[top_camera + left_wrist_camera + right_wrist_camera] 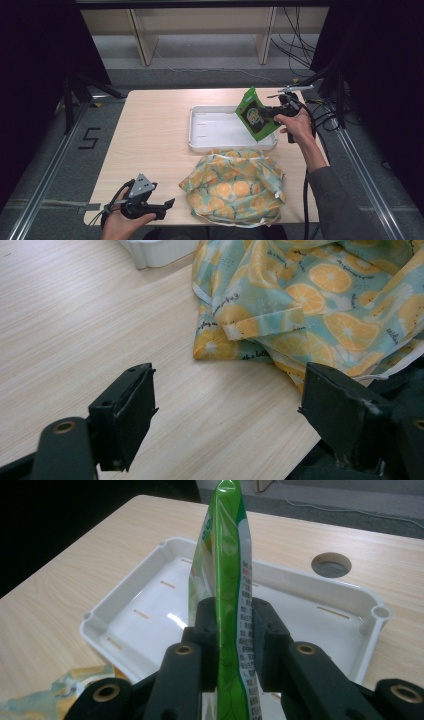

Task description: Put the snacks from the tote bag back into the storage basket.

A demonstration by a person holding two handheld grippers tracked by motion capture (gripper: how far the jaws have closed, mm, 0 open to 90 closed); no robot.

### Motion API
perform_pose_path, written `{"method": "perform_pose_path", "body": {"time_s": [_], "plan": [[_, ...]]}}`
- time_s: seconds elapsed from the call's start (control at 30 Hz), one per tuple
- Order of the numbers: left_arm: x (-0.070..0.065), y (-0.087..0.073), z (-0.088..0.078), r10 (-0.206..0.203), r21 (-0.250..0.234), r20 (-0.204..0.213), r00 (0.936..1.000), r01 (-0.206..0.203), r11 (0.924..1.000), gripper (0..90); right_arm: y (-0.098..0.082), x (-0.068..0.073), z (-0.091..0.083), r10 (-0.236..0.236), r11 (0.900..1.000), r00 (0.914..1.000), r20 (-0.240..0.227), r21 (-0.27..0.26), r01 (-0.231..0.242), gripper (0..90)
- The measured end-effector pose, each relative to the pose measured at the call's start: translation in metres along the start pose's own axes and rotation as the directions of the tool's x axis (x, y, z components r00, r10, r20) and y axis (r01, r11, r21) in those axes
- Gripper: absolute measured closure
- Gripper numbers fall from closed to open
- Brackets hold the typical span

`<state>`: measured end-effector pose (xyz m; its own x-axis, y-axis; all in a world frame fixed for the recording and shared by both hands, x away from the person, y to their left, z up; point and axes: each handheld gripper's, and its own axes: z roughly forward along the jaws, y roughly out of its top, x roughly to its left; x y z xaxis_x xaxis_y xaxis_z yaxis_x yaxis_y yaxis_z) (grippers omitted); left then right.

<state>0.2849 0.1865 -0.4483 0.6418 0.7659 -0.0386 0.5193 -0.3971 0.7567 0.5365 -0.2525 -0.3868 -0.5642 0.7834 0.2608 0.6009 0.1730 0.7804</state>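
My right gripper is shut on a green snack packet, held in the air over the right end of the white tray. In the right gripper view the packet stands on edge, pinched between the two black jaws of that gripper, with the tray below it. A cloth bag printed with orange slices lies crumpled at the table's front, just before the tray. My left gripper rests open at the front left edge, its jaws pointing toward the bag, nothing between them.
The tray holds nothing that I can see. A round cable hole sits in the tabletop beyond the tray. Bare wood spreads across the table's left half. Cables and shelf legs stand on the floor behind.
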Motion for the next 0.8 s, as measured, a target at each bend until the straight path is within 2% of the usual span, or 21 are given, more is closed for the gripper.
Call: {"method": "perform_pose_path", "body": {"time_s": [0.07, 0.1, 0.17, 0.27, 0.3, 0.33, 0.37, 0.4, 0.43, 0.47, 0.5, 0.53, 0.57, 0.6, 0.63, 0.73, 0.77, 0.8], "plan": [[-0.001, 0.000, 0.000, -0.011, 0.001, 0.004, 0.9999, 0.011, 0.9999, 21.2, 0.003, -0.004, 0.004, 0.001, 1.000, 1.0000, 0.004, -0.005, -0.001, 76.6], [-0.001, 0.000, 0.000, -0.007, -0.001, 0.003, 1.0000, 0.007, 1.0000, 21.2, 0.003, -0.003, 0.006, 0.037, 0.999, 0.9993, 0.002, -0.006, -0.037, 76.5], [-0.001, 0.000, 0.000, -0.007, 0.001, 0.004, 1.0000, 0.007, 1.0000, 21.2, 0.003, -0.006, 0.011, 0.047, 0.999, 0.9986, 0.023, 0.006, -0.047, 76.6], [-0.002, 0.000, 0.000, -0.017, -0.004, 0.004, 0.9998, 0.017, 0.9998, 21.2, 0.003, -0.012, 0.020, 0.032, 0.999, 0.9984, 0.047, -0.001, -0.032, 76.5], [-0.002, 0.000, 0.000, -0.017, -0.004, 0.004, 0.9998, 0.017, 0.9998, 21.2, 0.003, -0.010, 0.022, 0.075, 0.997, 0.9957, 0.054, 0.001, -0.075, 76.5], [-0.001, 0.000, 0.000, -0.004, -0.008, 0.006, 1.0000, 0.004, 1.0000, 21.2, 0.004, -0.012, 0.024, 0.062, 0.998, 0.9961, 0.062, 0.000, -0.062, 76.5], [-0.001, 0.000, 0.000, -0.005, -0.003, 0.009, 0.9999, 0.005, 1.0000, 21.1, 0.004, -0.013, 0.026, 0.062, 0.998, 0.9958, 0.068, -0.001, -0.062, 76.5], [-0.001, 0.000, 0.000, -0.007, -0.003, 0.008, 0.9999, 0.007, 1.0000, 21.2, 0.005, -0.015, 0.027, 0.042, 0.999, 0.9961, 0.078, 0.002, -0.042, 76.5], [-0.001, 0.001, 0.000, -0.004, -0.003, 0.008, 1.0000, 0.004, 1.0000, 21.2, 0.005, -0.013, 0.028, 0.090, 0.996, 0.9932, 0.075, 0.006, -0.090, 76.6], [-0.001, 0.001, 0.000, -0.003, -0.007, 0.004, 1.0000, 0.003, 1.0000, 21.2, 0.006, -0.013, 0.029, 0.107, 0.994, 0.9915, 0.073, 0.012, -0.109, 76.5], [-0.001, 0.001, 0.000, -0.002, -0.007, 0.006, 1.0000, 0.002, 1.0000, 21.2, 0.006, -0.015, 0.031, 0.083, 0.997, 0.9932, 0.082, 0.000, -0.083, 76.5], [-0.001, 0.001, 0.000, -0.004, -0.004, 0.010, 0.9999, 0.004, 1.0000, 21.2, 0.007, -0.014, 0.031, 0.110, 0.994, 0.9908, 0.078, 0.010, -0.111, 76.5], [-0.002, 0.000, 0.001, -0.004, -0.007, 0.010, 0.9999, 0.004, 1.0000, 21.2, 0.007, -0.017, 0.032, 0.076, 0.997, 0.9932, 0.088, 0.002, -0.077, 76.5], [-0.002, 0.000, 0.001, -0.002, -0.005, 0.011, 0.9999, 0.002, 1.0000, 21.2, 0.008, -0.018, 0.033, 0.071, 0.997, 0.9930, 0.094, 0.003, -0.072, 76.5], [-0.002, 0.000, 0.001, -0.002, -0.006, 0.012, 0.9999, 0.002, 1.0000, 21.1, 0.008, -0.017, 0.034, 0.094, 0.995, 0.9909, 0.096, 0.009, -0.095, 76.5], [-0.002, 0.000, 0.001, 0.006, -0.002, 0.015, 0.9999, -0.006, 1.0000, 21.2, 0.011, -0.019, 0.036, 0.085, 0.996, 0.9904, 0.110, 0.004, -0.086, 76.5], [-0.001, 0.000, 0.001, 0.015, 0.006, 0.015, 0.9998, -0.015, 0.9999, 21.2, 0.012, -0.019, 0.037, 0.095, 0.995, 0.9895, 0.109, 0.007, -0.096, 76.5], [-0.002, 0.000, 0.001, 0.003, -0.004, 0.015, 0.9999, -0.003, 1.0000, 21.2, 0.013, -0.020, 0.038, 0.083, 0.996, 0.9894, 0.119, 0.009, -0.084, 76.4]]}}
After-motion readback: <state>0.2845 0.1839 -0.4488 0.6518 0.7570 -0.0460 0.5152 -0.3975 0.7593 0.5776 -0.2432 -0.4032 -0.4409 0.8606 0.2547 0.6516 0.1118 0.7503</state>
